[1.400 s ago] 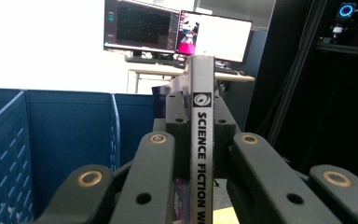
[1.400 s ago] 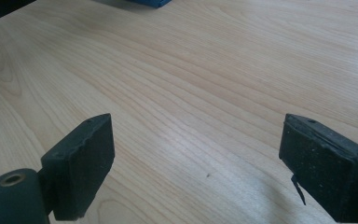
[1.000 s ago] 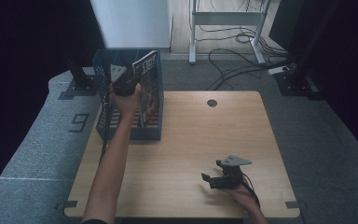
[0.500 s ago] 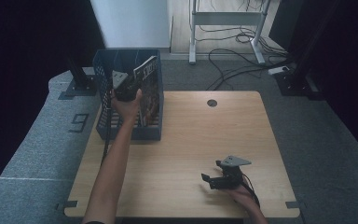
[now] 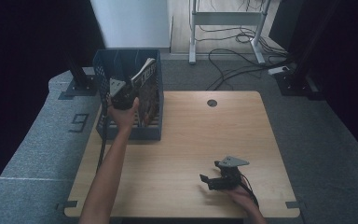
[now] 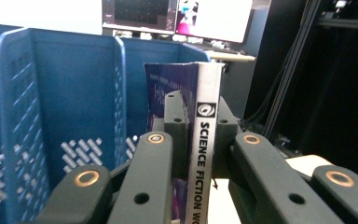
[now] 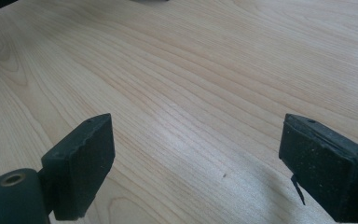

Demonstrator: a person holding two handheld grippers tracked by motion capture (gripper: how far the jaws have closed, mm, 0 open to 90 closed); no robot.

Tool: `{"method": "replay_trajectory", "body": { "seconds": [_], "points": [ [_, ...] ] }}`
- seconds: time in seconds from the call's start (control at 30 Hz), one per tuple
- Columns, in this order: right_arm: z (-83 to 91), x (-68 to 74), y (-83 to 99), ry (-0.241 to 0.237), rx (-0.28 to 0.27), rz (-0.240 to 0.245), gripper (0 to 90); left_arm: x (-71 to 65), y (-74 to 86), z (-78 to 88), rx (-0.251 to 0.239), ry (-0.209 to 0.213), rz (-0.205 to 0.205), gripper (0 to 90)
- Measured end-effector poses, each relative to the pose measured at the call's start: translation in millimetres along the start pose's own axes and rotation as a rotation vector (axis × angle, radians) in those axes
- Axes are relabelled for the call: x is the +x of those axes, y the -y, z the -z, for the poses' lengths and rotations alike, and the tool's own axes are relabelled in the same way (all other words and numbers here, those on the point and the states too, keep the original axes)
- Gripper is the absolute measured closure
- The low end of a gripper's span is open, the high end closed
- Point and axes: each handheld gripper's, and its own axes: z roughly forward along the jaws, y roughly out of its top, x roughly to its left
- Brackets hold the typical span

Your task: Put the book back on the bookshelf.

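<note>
While the left hand-held gripper (image 6: 198,135) clamps an upright book (image 6: 205,154) inside the blue crate (image 5: 103,65) at the desk's far left, the right hand-held gripper (image 7: 193,163) rests wide, near right

A light wooden table (image 5: 242,135) with a small round hole near its far edge stands on grey carpet (image 5: 326,140). Beyond it are the white legs of a desk (image 5: 223,18), loose black cables (image 5: 233,56) on the floor and a pale wall panel (image 5: 130,23). Both sides lie in darkness. Lit screens (image 6: 177,16) glow far off.
</note>
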Motion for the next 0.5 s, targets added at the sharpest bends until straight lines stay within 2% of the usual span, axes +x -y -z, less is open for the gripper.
{"method": "replay_trajectory", "body": {
  "seconds": [0.2, 0.27, 0.5],
  "points": [
    [-2.0, 1.3, 0.4, 0.001, 0.006, 0.003, 9.8, 6.9, 7.6, 8.5, 0.015, -0.018, 0.009, 80.4],
    [-2.7, 1.0, 0.7, 0.001, 0.01, 0.002, 9.8, 8.1, 7.5, 11.0, 0.015, -0.008, 0.02, 80.5],
    [-4.4, 1.8, 1.3, 0.0, 0.015, 0.004, 9.8, 3.9, 8.6, 10.4, 0.019, 0.01, 0.009, 79.1]
  ]
}}
